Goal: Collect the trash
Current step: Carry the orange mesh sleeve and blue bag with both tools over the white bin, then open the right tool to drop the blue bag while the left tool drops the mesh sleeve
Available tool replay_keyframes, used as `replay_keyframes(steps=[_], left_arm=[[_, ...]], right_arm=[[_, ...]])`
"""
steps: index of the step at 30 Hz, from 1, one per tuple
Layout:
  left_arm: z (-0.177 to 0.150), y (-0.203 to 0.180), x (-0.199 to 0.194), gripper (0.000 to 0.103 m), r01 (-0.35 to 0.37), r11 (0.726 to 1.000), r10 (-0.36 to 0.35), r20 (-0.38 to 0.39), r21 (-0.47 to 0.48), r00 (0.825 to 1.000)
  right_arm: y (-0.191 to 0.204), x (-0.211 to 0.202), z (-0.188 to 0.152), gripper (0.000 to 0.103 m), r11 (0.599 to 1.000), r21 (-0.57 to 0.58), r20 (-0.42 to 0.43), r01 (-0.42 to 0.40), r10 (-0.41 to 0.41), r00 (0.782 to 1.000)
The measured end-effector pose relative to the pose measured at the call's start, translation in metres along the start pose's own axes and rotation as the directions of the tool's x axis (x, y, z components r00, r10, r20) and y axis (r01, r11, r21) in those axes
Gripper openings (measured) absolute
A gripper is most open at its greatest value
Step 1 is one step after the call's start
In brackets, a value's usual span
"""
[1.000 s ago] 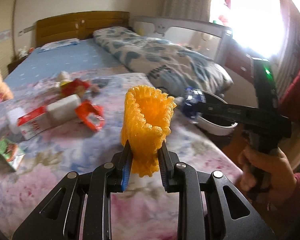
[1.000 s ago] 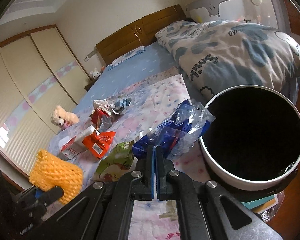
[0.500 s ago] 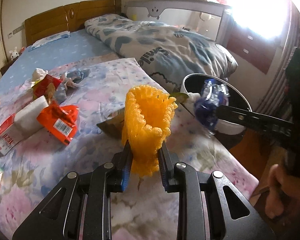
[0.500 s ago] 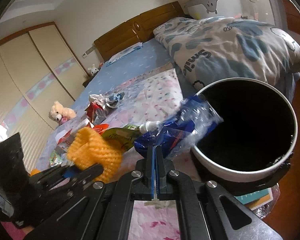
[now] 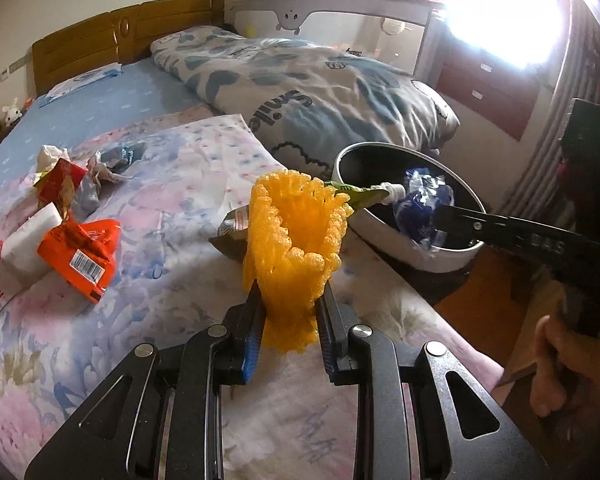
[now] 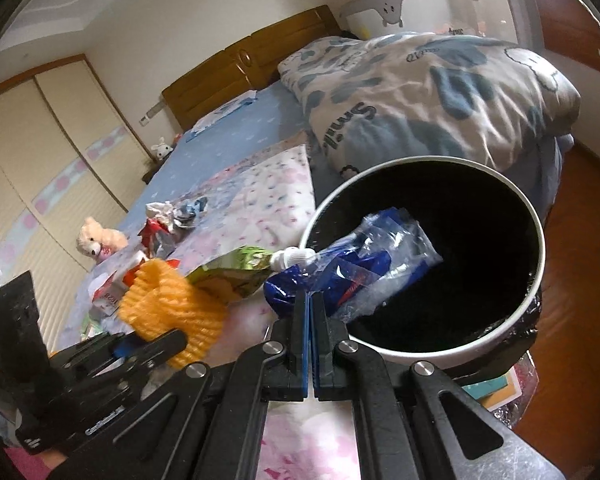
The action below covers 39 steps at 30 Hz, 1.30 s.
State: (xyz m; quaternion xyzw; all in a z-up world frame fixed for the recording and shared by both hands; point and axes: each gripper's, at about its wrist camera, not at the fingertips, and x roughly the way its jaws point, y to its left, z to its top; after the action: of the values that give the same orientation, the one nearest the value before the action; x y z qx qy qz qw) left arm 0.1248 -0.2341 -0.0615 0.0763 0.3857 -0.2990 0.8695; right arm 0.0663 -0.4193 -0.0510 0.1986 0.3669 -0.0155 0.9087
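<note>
My left gripper (image 5: 288, 312) is shut on an orange foam fruit net (image 5: 296, 240) and holds it upright above the bed. It also shows in the right wrist view (image 6: 168, 308). My right gripper (image 6: 310, 308) is shut on a blue and clear plastic wrapper (image 6: 360, 268) and holds it over the open mouth of a white bin with a black liner (image 6: 536, 280). In the left wrist view the wrapper (image 5: 424, 204) hangs inside the bin's rim (image 5: 380, 236). A green spouted pouch (image 6: 236, 276) lies on the bed edge next to the bin.
More trash lies on the floral sheet: an orange packet (image 5: 80, 256), a red and white carton (image 5: 4, 268), crumpled wrappers (image 5: 68, 176). A folded quilt (image 5: 320, 92) lies behind the bin. A teddy bear (image 6: 100, 240) sits at the bed's far side. Wooden floor lies to the right.
My right gripper has carried the blue wrapper from the bed edge over the bin's mouth. My left gripper with the orange net has moved closer to the bin.
</note>
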Motion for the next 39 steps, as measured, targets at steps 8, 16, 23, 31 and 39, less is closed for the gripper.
replay_keyframes(steps=[8,16,23,31,39], left_arm=[[-0.001,0.002,-0.002,0.023,0.020,1.000,-0.020,-0.006,-0.013,1.000],[0.001,0.007,-0.004,0.023,0.019,0.999,-0.019,0.007,-0.033,1.000],[-0.005,0.026,-0.013,0.023,0.010,0.997,-0.010,0.009,-0.075,1.000],[0.014,0.024,0.000,0.023,0.002,0.999,0.000,0.029,-0.055,1.000],[0.030,0.030,0.028,0.023,0.010,0.995,-0.011,-0.016,-0.097,1.000]], right_arm=[[-0.011,0.011,0.002,0.000,0.999,0.004,-0.015,0.043,-0.043,0.999],[-0.009,0.018,0.005,0.000,0.999,0.002,-0.028,0.032,-0.032,0.999],[0.030,0.023,0.015,0.000,0.996,-0.061,-0.024,-0.061,0.059,0.998],[0.037,0.017,0.007,0.000,0.993,-0.079,-0.053,-0.083,0.079,0.995],[0.009,0.001,-0.002,0.000,0.999,-0.022,-0.045,-0.032,0.031,0.998]])
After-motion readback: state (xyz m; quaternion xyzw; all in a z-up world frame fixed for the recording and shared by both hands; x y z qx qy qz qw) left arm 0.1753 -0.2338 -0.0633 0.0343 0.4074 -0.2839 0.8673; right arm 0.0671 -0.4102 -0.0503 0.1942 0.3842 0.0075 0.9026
